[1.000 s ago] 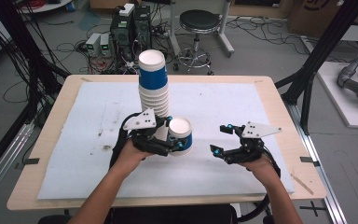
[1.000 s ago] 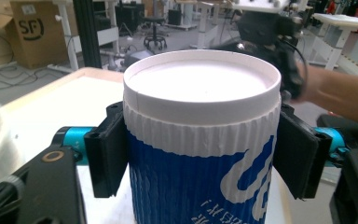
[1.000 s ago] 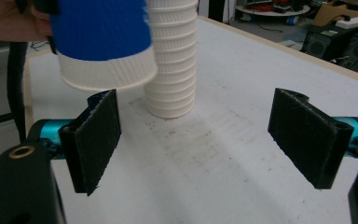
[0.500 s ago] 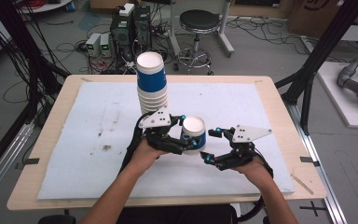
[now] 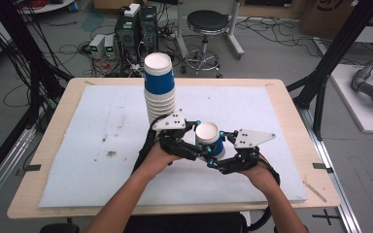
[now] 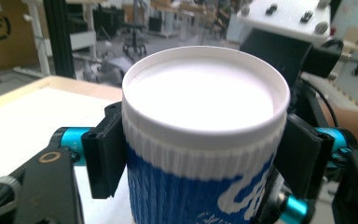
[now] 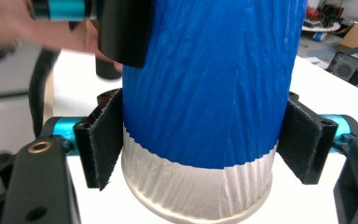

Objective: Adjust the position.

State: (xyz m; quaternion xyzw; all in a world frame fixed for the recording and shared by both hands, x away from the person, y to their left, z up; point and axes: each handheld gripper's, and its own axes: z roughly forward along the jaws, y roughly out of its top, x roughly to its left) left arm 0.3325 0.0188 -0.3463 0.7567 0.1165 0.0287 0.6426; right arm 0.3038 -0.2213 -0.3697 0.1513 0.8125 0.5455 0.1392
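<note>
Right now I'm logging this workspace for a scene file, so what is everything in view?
cup: 1, blue and white, held upright above the mat's near middle, between both grippers
cup stack: 1, blue and white, standing on the mat behind the grippers
mat: 1, white, covering the table
table: 1, light wood
stool: 1, black seat, on the floor beyond the table
electronics boxes: several, dark and grey, on the floor beyond the table
left gripper: 1, black, shut on the cup's upper part
right gripper: 1, black, jaws either side of the cup's lower part
</note>
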